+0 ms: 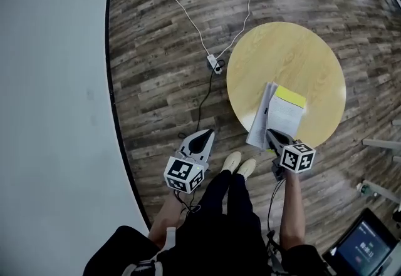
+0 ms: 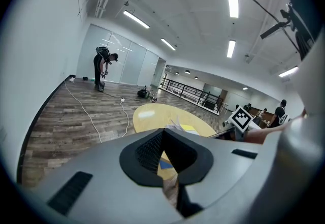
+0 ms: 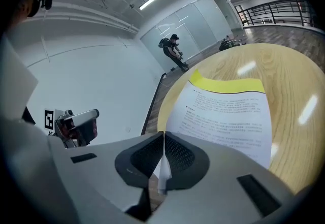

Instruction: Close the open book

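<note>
An open book (image 1: 279,115) lies on the near side of the round yellow table (image 1: 288,49), white printed pages up and a yellow band at its far edge. Its left pages hang a little over the table's rim. My right gripper (image 1: 269,133) is shut, its tips at the book's near edge. In the right gripper view (image 3: 163,134) the printed page (image 3: 228,111) fills the space just ahead, and a white sliver shows below the closed tips; I cannot tell whether it is touched. My left gripper (image 1: 205,135) hangs shut over the floor, left of the table, holding nothing (image 2: 163,131).
A power strip (image 1: 215,64) with white and black cables lies on the wood floor left of the table. The person's shoes (image 1: 240,164) stand at the table's near edge. A white wall (image 1: 50,81) runs along the left. A screen (image 1: 363,246) sits at bottom right. Another person (image 2: 101,68) bends over far off.
</note>
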`<state>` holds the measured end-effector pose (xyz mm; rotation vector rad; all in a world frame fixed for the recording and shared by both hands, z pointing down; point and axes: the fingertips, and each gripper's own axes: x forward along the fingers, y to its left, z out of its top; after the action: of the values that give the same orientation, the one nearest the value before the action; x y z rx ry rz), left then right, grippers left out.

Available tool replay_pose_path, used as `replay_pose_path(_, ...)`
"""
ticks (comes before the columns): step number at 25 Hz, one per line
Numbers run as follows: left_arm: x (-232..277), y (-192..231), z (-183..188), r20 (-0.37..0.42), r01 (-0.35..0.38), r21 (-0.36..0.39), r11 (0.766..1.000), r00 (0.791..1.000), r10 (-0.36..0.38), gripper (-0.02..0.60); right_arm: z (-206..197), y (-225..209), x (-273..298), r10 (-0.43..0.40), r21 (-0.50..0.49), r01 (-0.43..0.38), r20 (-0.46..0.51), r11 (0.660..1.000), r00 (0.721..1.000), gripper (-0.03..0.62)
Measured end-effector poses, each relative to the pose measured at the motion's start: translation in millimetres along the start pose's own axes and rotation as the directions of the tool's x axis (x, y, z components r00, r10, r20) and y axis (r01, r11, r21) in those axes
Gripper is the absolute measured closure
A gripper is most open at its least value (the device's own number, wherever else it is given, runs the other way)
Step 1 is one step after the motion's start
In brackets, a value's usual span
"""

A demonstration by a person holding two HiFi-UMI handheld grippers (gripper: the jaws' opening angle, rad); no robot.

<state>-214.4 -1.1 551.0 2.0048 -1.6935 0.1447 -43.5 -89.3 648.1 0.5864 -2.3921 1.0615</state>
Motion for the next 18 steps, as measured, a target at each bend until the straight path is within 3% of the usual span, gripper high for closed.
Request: replay_pose_path(18, 1.2, 32.7, -35.7, -0.047, -0.053, -0.099, 0.994, 0.998, 0.048, 0.583, -15.3, -1.9, 40.7, -0.001, -0.016, -0.001, -0.124, 1.000, 0.992, 0.579)
